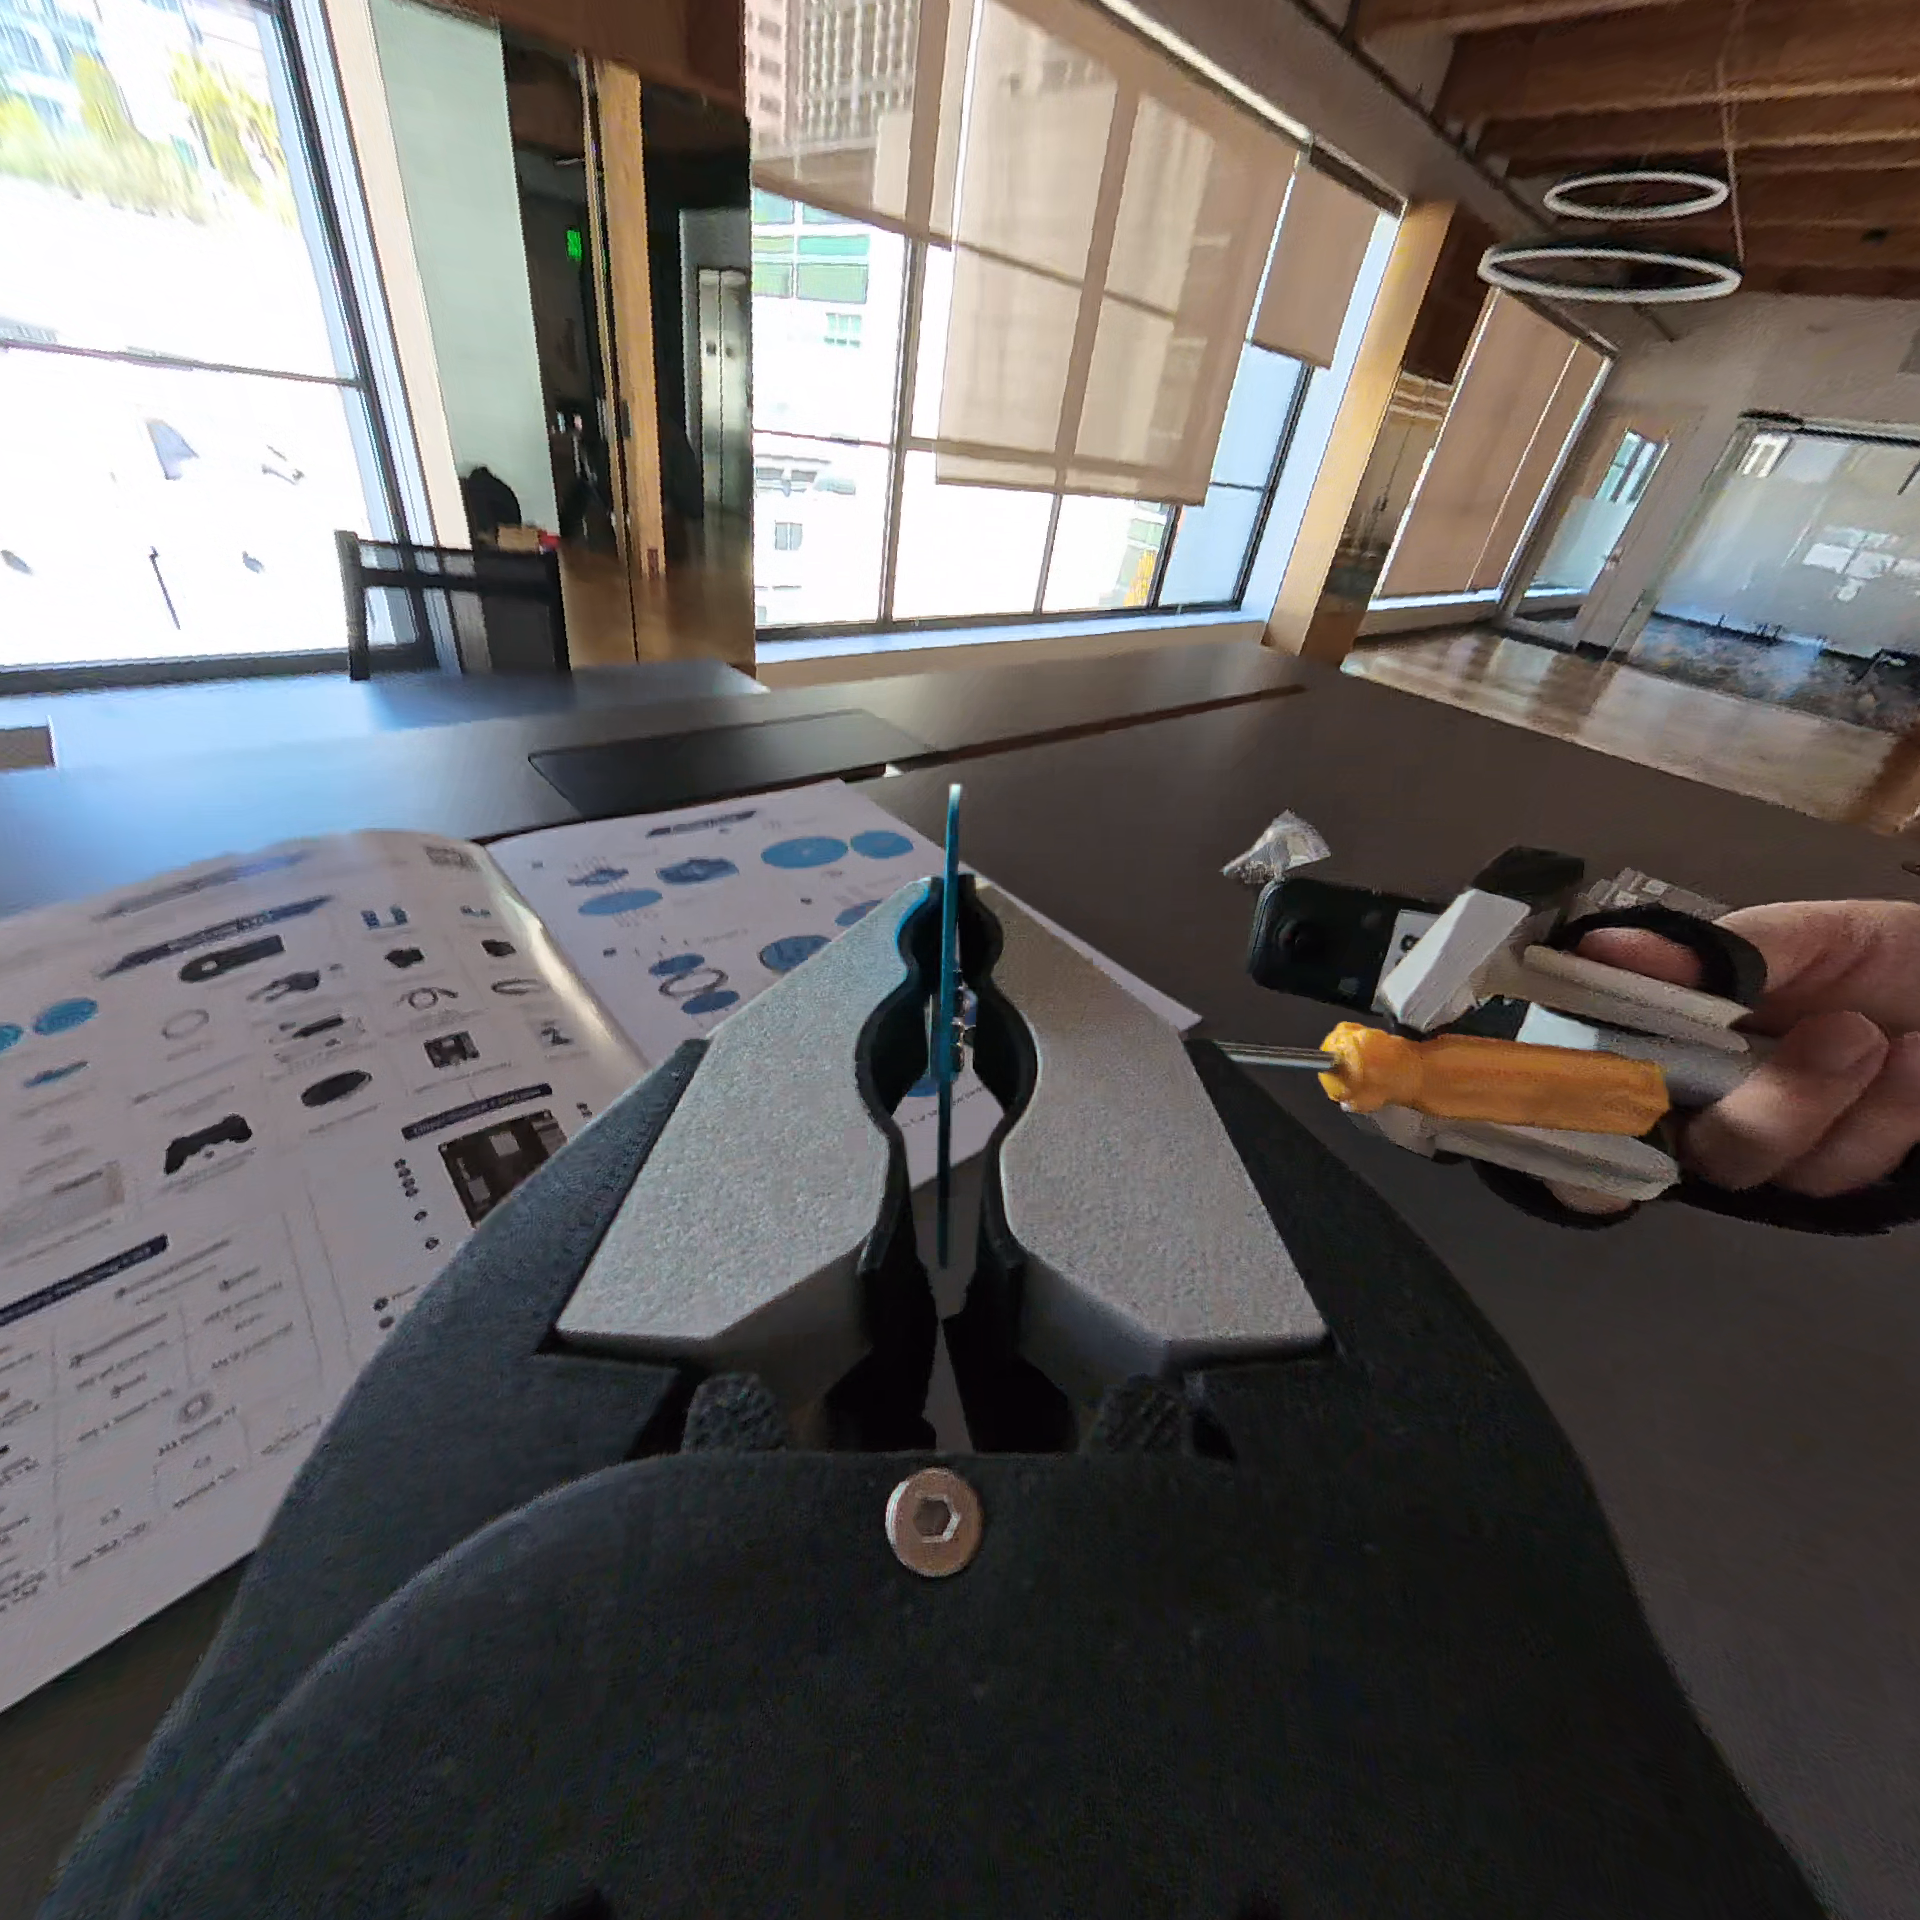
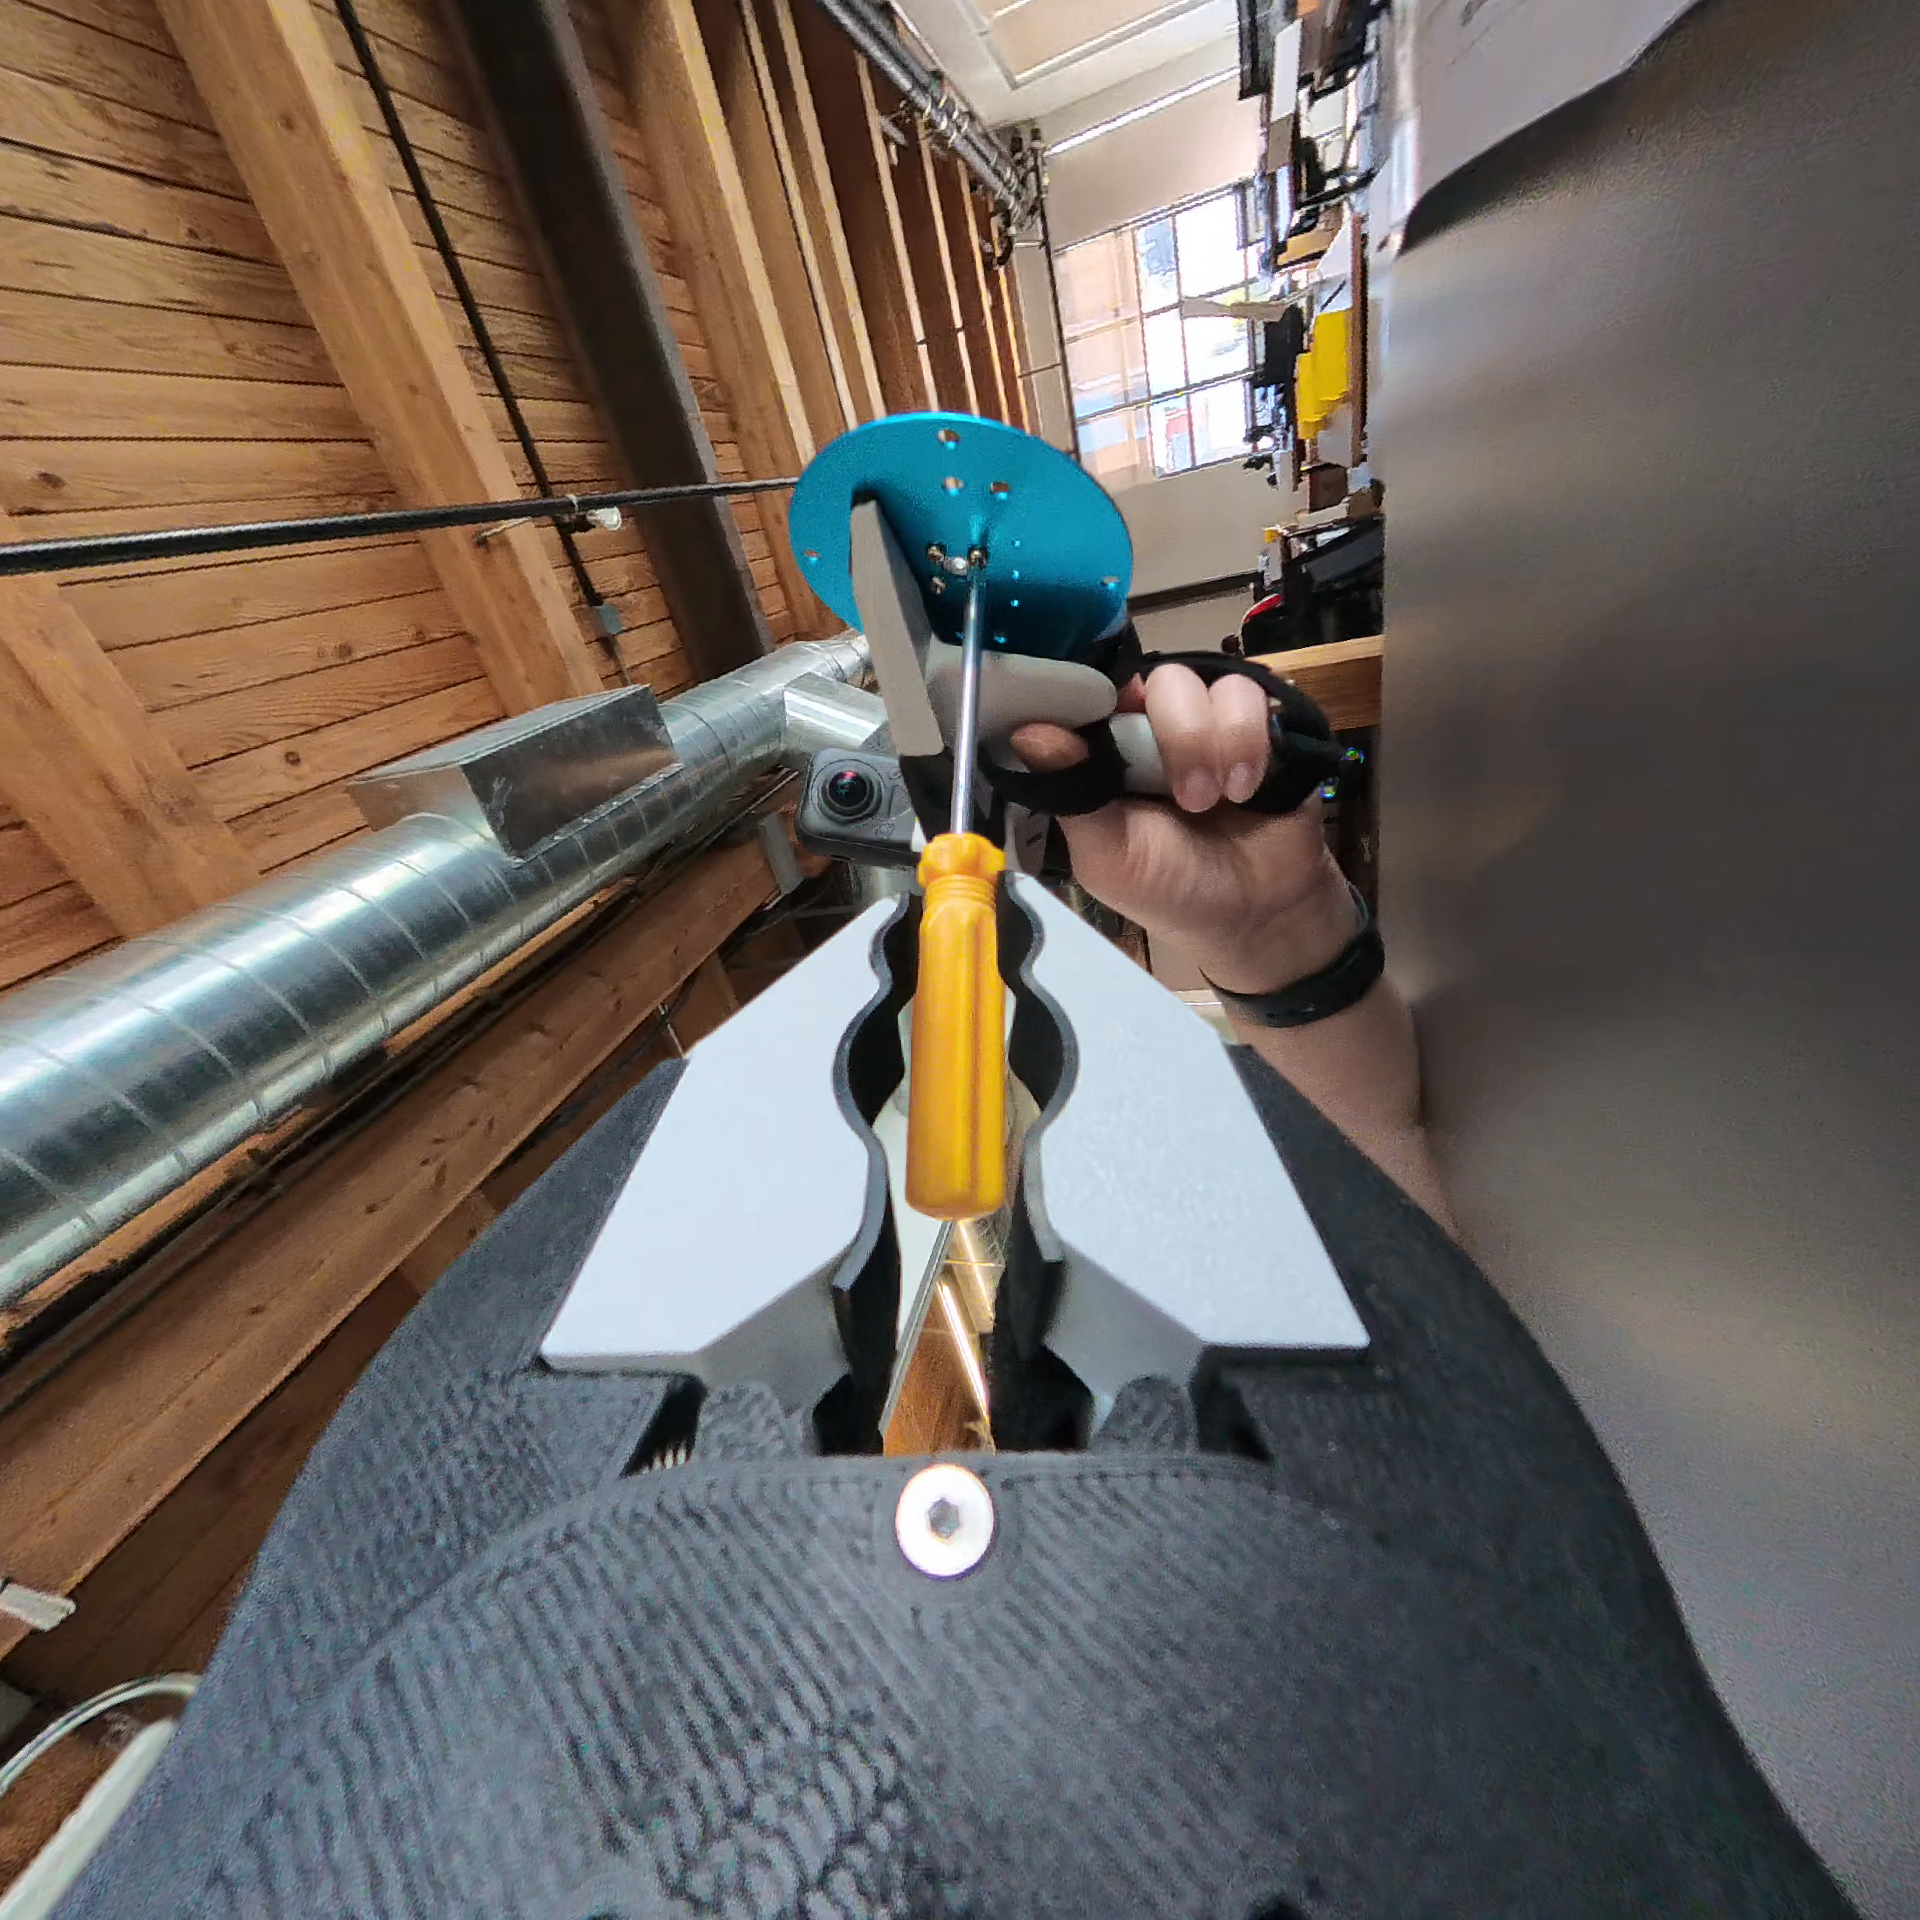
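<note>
1. My left gripper (image 1: 951,997): jaws pinching a thin blue metal disc (image 1: 950,1039) edge-on, upright, held off the surface (image 1: 1455,1455) above an open parts manual (image 1: 312,1039).
2. My right gripper (image 2: 956,1039): jaws pressed onto the orange handle of a screwdriver (image 2: 956,1039); its tip meets a small screw (image 2: 975,558) near the disc's (image 2: 956,530) centre.
3. Disc looks stiff, light, slick-finished; a rim grip may let it twist under the driver's push.
4. Handle is ribbed plastic, best taken mid-length, as here.
5. Small clear bag (image 1: 1276,844) lies far right.
</note>
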